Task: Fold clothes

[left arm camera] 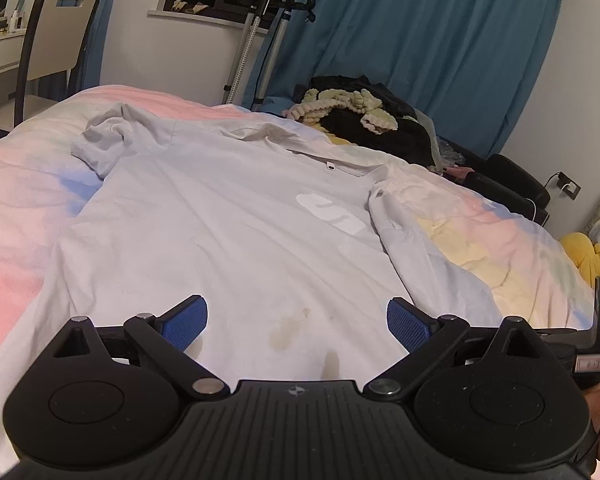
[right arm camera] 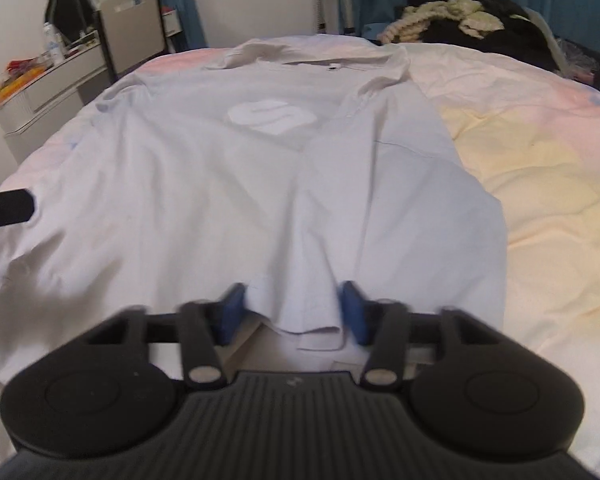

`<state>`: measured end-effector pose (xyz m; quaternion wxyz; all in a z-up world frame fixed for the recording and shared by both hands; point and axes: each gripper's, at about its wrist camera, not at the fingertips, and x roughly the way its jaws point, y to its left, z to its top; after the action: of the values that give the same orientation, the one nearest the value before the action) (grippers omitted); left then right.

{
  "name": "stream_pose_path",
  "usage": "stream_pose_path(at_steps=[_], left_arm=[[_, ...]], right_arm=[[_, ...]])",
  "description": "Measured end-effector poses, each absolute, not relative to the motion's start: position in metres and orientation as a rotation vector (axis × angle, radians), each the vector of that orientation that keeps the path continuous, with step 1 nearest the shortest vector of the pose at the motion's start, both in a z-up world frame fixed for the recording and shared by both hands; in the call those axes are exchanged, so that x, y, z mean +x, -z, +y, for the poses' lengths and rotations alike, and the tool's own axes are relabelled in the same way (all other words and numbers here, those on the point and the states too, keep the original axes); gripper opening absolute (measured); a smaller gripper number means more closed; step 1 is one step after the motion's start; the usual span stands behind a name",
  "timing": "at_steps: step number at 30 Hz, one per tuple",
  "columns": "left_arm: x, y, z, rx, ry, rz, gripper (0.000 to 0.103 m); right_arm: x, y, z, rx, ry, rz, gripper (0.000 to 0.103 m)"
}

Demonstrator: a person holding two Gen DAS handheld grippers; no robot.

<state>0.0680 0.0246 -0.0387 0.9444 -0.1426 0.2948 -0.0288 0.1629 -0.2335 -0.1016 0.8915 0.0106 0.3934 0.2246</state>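
Bed: a wide bed under a pastel quilt in pink, yellow and blue patches carried everything.
Shirt: a pale grey shirt lay flat across the quilt, collar toward 12 o'clock and hem toward 6 o'clock; its sleeve side at 3 o'clock was folded in over the body, and yellowish stains marked the cloth near the hem.
Room: blue curtains hung behind the bed, a window sill sat at 12 o'clock, a pale chair stood at 10 o'clock beside a white dresser crowded with bottles, and a heap of dark and cream clothes lay at 1 o'clock.
Writing: a white logo sat on the chest of the shirt, its letters not readable; a small tag at the collar was too small to read.
Left gripper: released, blue pads spread wide above the hem, nothing between them.
Right gripper: blurred; a folded flap of the shirt hem lay between the blue pads, which stood apart at either side of it, not visibly pressing it.
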Motion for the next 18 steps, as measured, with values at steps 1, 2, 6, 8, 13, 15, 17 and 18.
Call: stream_pose_path(at_steps=[1,2,6,8,13,15,17,18], left_arm=[[0.068,0.039,0.025,-0.292,0.058,0.600,0.098],[0.067,0.038,0.025,-0.294,0.059,0.601,0.098],[0.067,0.039,0.026,-0.305,0.062,0.609,0.098],[0.068,0.040,0.025,-0.303,0.063,0.617,0.098],[0.070,0.044,0.023,-0.297,0.065,0.635,0.098],[0.072,0.045,0.022,-0.299,0.064,0.643,0.098],[0.074,0.046,0.021,-0.304,0.063,0.649,0.098],[0.075,0.047,0.020,-0.306,0.067,0.650,0.098]], right_arm=[[0.166,0.100,-0.240,0.060,-0.439,0.816,0.007],[0.168,0.096,-0.248,0.108,-0.411,0.803,0.007],[0.178,0.060,-0.288,0.287,-0.306,0.677,0.006],[0.187,0.041,-0.312,0.380,-0.265,0.609,0.006],[0.225,0.013,-0.384,0.601,-0.122,0.440,0.006],[0.242,0.016,-0.412,0.681,-0.061,0.407,0.006],[0.258,0.030,-0.439,0.733,-0.003,0.396,0.006],[0.267,0.039,-0.451,0.753,0.024,0.397,0.006]])
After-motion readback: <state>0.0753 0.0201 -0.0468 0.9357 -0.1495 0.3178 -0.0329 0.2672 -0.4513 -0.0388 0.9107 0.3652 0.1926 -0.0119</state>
